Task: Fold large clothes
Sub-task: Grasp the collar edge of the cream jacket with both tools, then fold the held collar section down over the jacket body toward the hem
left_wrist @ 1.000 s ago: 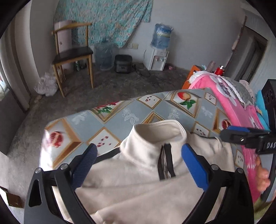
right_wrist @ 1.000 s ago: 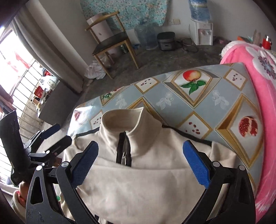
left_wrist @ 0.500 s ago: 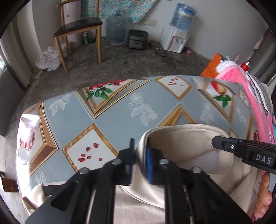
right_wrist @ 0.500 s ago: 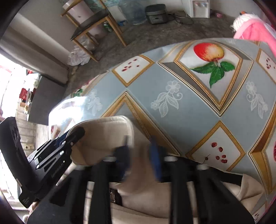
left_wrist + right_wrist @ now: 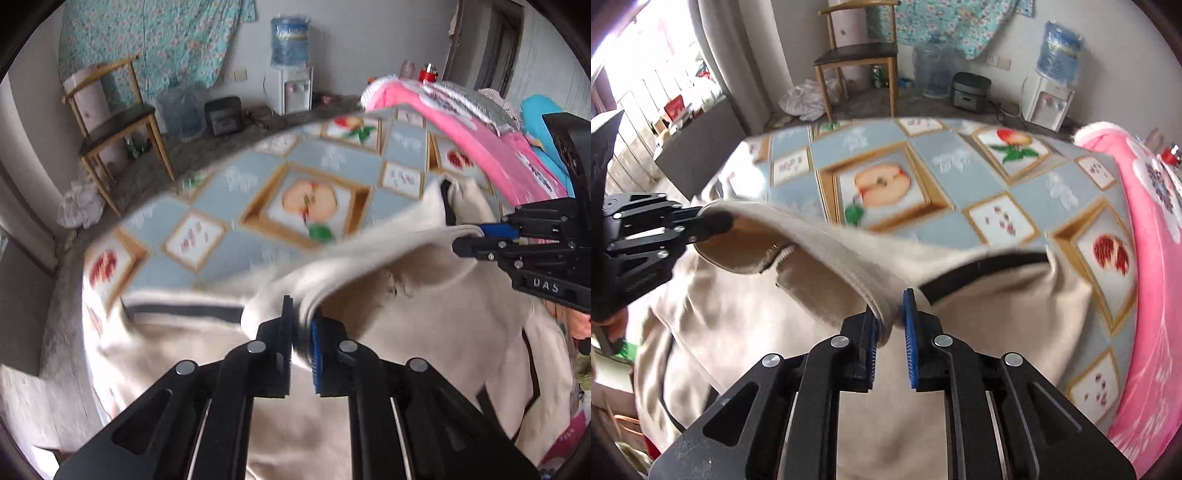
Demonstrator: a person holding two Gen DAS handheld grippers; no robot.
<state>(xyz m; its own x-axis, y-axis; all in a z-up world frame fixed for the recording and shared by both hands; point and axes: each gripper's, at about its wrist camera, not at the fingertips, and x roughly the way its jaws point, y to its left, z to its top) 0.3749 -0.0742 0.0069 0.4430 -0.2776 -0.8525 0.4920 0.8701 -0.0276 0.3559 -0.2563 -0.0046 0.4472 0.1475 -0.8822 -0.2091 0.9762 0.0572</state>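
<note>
Lifting the cream sweatshirt point(image 5: 424, 295) by its collar off the fruit-print tablecloth point(image 5: 229, 206), first fold under way.
Left gripper point(image 5: 301, 325) and right gripper point(image 5: 889, 314) each pinch the collar edge, jaws narrow on cloth; next, carry it towards the hem evenly. The hem is cut off below; motion blur probably hides the zip.

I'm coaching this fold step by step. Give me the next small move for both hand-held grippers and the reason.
Probably carry the collar toward the hem together, then lower it. The left hand-held gripper and right hand-held gripper, having just closed, each pinch the collar edge of the cream sweater, which is lifted off the patterned tablecloth while the body lies flat. Moving evenly should keep the fold straight.
</note>
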